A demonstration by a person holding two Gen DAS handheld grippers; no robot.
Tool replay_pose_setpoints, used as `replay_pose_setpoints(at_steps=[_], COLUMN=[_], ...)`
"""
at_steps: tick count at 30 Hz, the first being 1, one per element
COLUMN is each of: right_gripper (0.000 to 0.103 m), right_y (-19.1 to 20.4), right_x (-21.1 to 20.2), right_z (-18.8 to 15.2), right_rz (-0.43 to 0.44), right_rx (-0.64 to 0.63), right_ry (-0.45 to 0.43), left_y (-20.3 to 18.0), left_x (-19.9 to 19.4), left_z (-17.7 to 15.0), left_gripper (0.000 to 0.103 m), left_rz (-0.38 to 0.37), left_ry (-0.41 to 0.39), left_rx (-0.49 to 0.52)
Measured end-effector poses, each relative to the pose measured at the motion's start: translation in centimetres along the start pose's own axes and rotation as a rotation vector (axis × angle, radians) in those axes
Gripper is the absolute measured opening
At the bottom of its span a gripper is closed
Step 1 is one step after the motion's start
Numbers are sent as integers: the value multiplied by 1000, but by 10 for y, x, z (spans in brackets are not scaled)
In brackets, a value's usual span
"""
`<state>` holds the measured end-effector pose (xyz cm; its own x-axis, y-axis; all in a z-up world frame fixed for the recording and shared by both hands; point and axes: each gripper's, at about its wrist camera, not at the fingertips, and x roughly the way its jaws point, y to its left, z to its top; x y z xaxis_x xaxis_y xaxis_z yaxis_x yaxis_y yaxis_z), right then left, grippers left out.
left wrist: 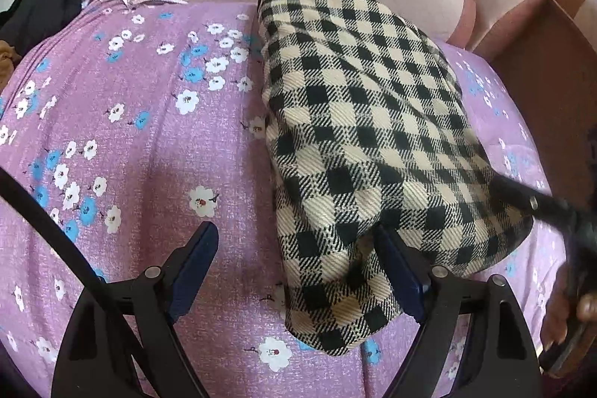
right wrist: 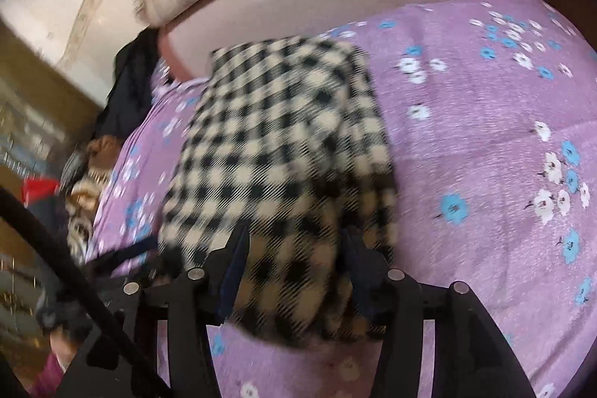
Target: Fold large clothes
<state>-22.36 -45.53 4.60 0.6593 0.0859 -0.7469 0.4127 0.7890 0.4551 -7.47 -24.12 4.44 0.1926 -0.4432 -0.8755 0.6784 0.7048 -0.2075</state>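
Left tongs (left wrist: 294, 271) gape, empty; right tongs (right wrist: 294, 271) straddle checked garment (left wrist: 358, 144) loosely (blurred). You square edges on bed (left wrist: 130, 137).

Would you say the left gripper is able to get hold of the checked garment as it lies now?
Probably yes: the left gripper stands open over the checked garment, whose near corner already lies between its fingers, with nothing on top.

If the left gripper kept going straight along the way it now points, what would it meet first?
Most likely the checked garment: its near edge already lies between the open fingers of the left gripper, draped against the right one. Left of it lies only the floral bedsheet; depth is uncertain.
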Motion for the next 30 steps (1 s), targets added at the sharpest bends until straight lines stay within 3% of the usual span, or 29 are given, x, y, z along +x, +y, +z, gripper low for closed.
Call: replay_pose_setpoints(at_steps=[1, 2, 4, 7, 10, 12, 13, 16, 18, 21, 24, 25, 26, 27, 30], right_gripper=[56, 45, 8, 6, 5, 7, 14, 57, 59, 59, 60, 57, 24, 5, 6], right_y=[3, 8, 7, -6, -13, -12, -15, -16, -15, -20, -20, -20, -21, -23, -24], right_x=[-1, 0, 7, 19, 15, -1, -8, -25, -27, -21, 8, 23, 37, 44, 25], right_z=[-5, -12, -24, -47, -51, -41, -37, -17, -1, 23, 44, 50, 52, 52, 46], right_rz=[1, 3, -21, -101, -70, -31, -16, -12, -33, 21, 16, 14, 13, 6, -9], right_rx=[-22, -68, -92, -114, -73, -51, -37, -2, 8, 77, 86, 88, 90, 92, 53], right_ry=[8, 32, 79, 139, 135, 91, 70, -29, -76, -115, -91, -79, -62, -49, -123], left_y=[1, 2, 1, 4, 9, 12, 14, 16, 16, 15, 11, 10, 10, 9, 11], left_x=[1, 2, 8, 14, 12, 8, 7, 10, 14, 17, 22, 24, 25, 25, 18], left_z=[-2, -3, -9, -13, -9, -5, -1, 8, 12, 14, 18, 20, 22, 24, 27], left_gripper=[84, 84, 84, 84, 84, 84, 84, 85, 85, 85, 85, 85, 85, 85, 85], left_rz=[-6, -8, -15, -47, -75, -80, -86, -93, -99, -107, -106, -109, -109, -110, -121], left_ry=[4, 6, 24, 44, 38, 18, 8, 10, 23, 14, 24, 27, 28, 34, 6], left_rx=[-1, -2, -4, -15, -49, -66, -74, -86, -94, -95, -101, -107, -109, -106, -83])
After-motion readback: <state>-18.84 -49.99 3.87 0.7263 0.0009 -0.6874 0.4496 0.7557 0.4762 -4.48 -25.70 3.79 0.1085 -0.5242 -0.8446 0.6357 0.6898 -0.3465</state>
